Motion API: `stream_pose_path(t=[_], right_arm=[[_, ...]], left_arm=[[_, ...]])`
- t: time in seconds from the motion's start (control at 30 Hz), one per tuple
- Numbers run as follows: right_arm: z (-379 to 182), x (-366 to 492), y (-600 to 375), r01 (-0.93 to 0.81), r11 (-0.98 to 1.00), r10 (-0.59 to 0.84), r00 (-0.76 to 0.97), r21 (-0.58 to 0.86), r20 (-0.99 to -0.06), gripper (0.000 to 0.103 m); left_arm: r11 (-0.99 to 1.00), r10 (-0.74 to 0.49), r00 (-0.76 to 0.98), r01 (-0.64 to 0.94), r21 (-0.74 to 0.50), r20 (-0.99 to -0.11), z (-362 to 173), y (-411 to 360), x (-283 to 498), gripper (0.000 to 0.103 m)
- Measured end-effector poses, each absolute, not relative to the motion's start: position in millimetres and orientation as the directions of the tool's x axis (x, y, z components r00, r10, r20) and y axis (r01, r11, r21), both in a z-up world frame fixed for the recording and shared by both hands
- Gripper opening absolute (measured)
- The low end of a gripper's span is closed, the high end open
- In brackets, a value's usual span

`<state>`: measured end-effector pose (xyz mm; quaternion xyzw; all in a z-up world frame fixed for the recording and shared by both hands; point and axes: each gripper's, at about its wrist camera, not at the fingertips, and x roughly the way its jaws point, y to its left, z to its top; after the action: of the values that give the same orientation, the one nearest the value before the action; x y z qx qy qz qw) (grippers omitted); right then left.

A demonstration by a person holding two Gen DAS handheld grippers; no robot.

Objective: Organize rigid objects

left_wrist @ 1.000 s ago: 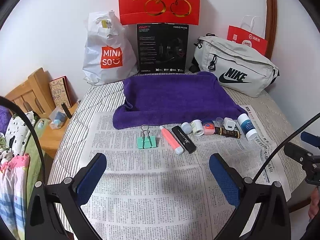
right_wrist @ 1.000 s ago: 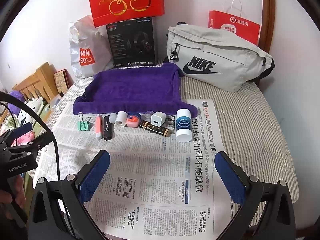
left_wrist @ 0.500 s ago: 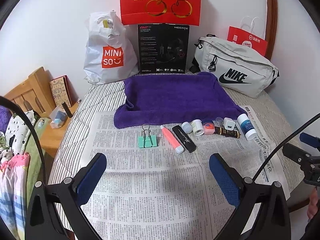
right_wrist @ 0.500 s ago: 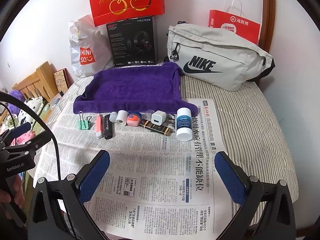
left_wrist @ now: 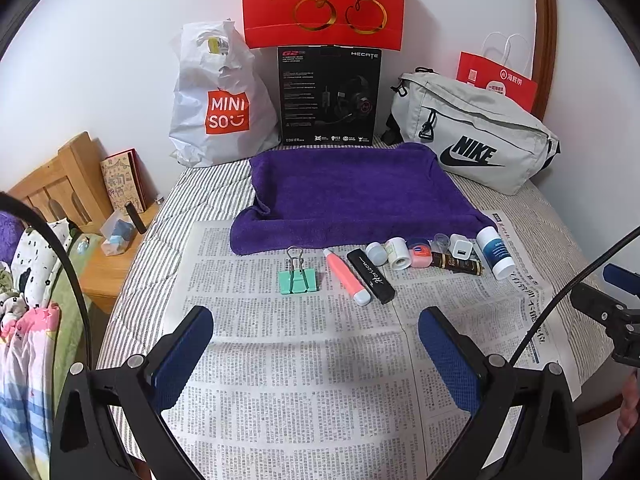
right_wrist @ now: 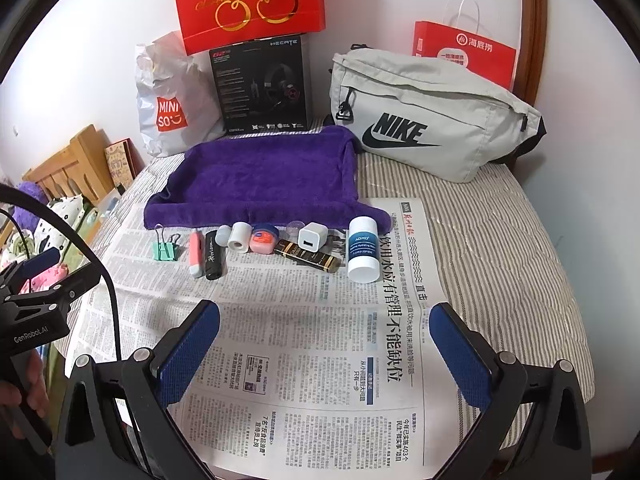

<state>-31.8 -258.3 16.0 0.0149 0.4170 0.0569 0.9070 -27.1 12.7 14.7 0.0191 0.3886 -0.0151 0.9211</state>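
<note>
We see both grippers hovering over the newspaper (right_wrist: 304,344) at the near side, nothing held. Left gripper (left_wrist: 316,344) jaws spread wide, blue pads (left_wrist: 184,350) empty. Right gripper (right_wrist: 324,340) jaws spread wide too, empty.

Small items sit in a row on the newspaper, just in front of the near edge of the purple towel (left_wrist: 352,196). Left to right: green binder clip (left_wrist: 298,280), pink highlighter (left_wrist: 347,277), black USB stick (left_wrist: 371,276), small white cap (left_wrist: 376,253), white tape roll (left_wrist: 398,254), pink Vaseline tin (left_wrist: 420,254), dark gold-printed tube (left_wrist: 456,264), white charger cube (left_wrist: 461,249), white bottle with blue label (left_wrist: 494,252) on its side. A clear small cup (left_wrist: 441,242) sits behind the tin, partly hidden.

Towel top is bare. Far side against the wall: Miniso bag (left_wrist: 218,104), black headset box (left_wrist: 328,96), grey Nike bag (left_wrist: 472,136).
</note>
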Motion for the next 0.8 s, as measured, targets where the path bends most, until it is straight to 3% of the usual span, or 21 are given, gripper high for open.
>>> stream_pose_path(t=[0.8], right_arm=[[17.6, -35.4, -255.0, -0.099, 0.992, 0.121, 0.644, 0.074, -0.755, 0.103]], left_arm=[[0.998, -0.015, 0.694, 0.053, 0.03, -0.72, 16.4, 13.3, -27.9, 0.103]])
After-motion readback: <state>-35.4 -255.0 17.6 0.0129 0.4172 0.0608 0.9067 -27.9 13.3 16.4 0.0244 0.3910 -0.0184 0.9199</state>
